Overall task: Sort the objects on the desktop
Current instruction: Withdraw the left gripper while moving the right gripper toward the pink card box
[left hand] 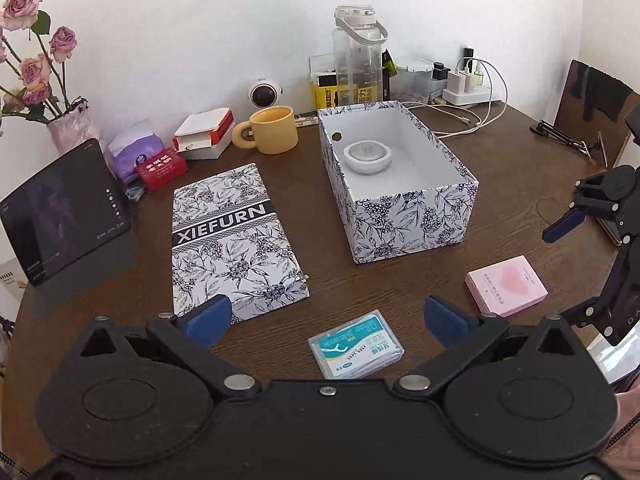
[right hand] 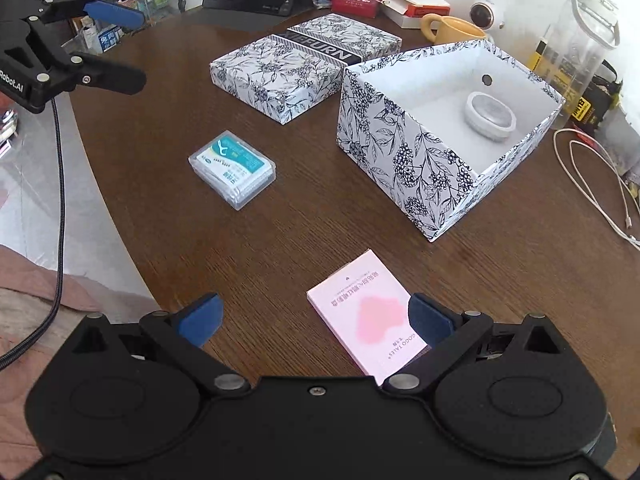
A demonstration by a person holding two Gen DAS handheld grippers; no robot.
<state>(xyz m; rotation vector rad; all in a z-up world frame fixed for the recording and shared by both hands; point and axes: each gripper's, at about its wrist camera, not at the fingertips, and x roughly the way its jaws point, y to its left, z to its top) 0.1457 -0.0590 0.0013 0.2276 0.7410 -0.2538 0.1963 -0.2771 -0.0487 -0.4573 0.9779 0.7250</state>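
The box (left hand: 400, 184) is standing open on the counter (left hand: 360, 280), its lid (left hand: 236, 240) lying flat just beside it, and a small round tin (left hand: 367, 156) is sitting inside near the back wall. Two loose things are lying on the bare wood in front: a clear floss case (left hand: 356, 346) and a pink card pack (left hand: 506, 286), well apart from each other.

Both claws are gaping wide, holding nothing. The left claw (left hand: 328, 318) is hovering just above the case; the right claw (right hand: 316, 318) is hanging over the pack, whose corner is showing between its fingers, one fingertip (right hand: 430, 322) overlapping it in view.

My reading is that the loose pieces are bound for the box, with the pack closest to being gripped. To do that well:

- Square the fingers across the pack's short sides, since it is lying skewed.
- Come down until the pads are straddling the edges, not pressing on the top face.
- Close gently; the pack looks light and slick and may slide.
- Lift clear of the box wall before crossing, and set it down away from the tin.
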